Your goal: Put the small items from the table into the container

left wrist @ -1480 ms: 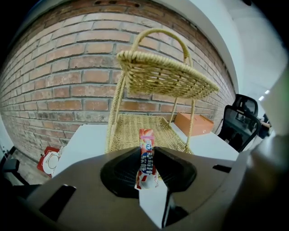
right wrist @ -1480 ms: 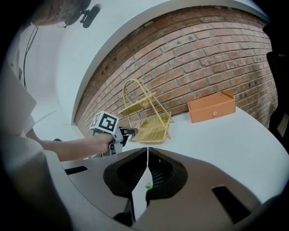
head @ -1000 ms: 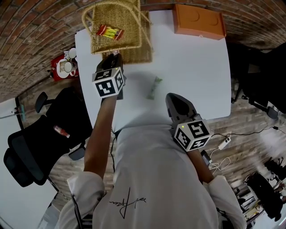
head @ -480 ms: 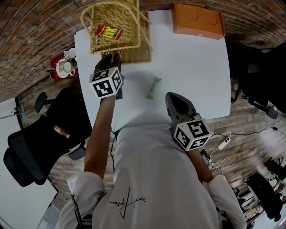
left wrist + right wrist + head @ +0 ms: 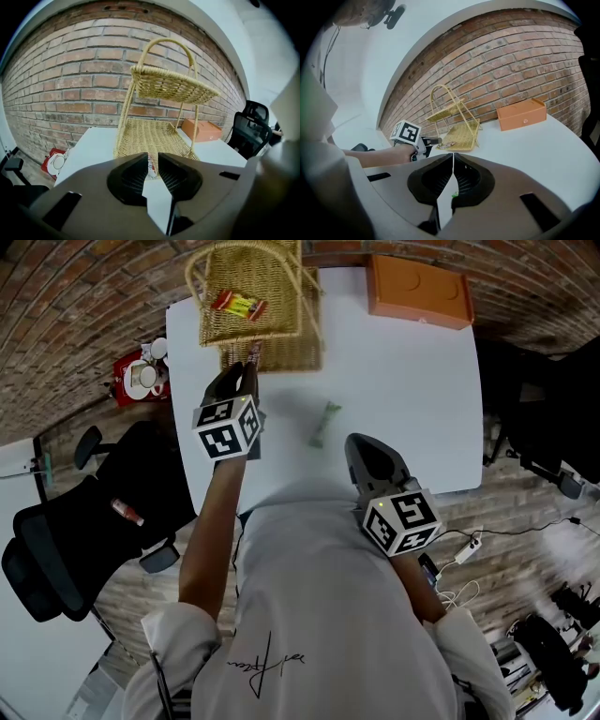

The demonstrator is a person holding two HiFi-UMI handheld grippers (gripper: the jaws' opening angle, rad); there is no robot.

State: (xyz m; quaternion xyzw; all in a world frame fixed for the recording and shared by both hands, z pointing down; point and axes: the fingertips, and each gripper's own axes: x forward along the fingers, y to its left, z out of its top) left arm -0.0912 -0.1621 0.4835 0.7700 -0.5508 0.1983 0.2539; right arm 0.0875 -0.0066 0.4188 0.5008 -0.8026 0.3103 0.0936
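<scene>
Left gripper (image 5: 250, 369) has backed off slightly from the wicker basket (image 5: 281, 354), and its jaws are closing. A small wrapper (image 5: 152, 168) shows in the gap at the basket's lower-tier front edge, not visibly pinched. On the white table (image 5: 412, 409), an orange box (image 5: 419, 287) sits right of the basket. The right gripper (image 5: 356, 444), well short of the basket, is clamped together and empty. A green packet (image 5: 324, 424) lies near the basket's front, and a red-and-yellow packet (image 5: 238, 304) rests in its upper tier.

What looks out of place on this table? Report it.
Nothing spilled or damaged. One small packet lies at the very front edge of the wicker basket's lower tier; a green packet lies on the table.
</scene>
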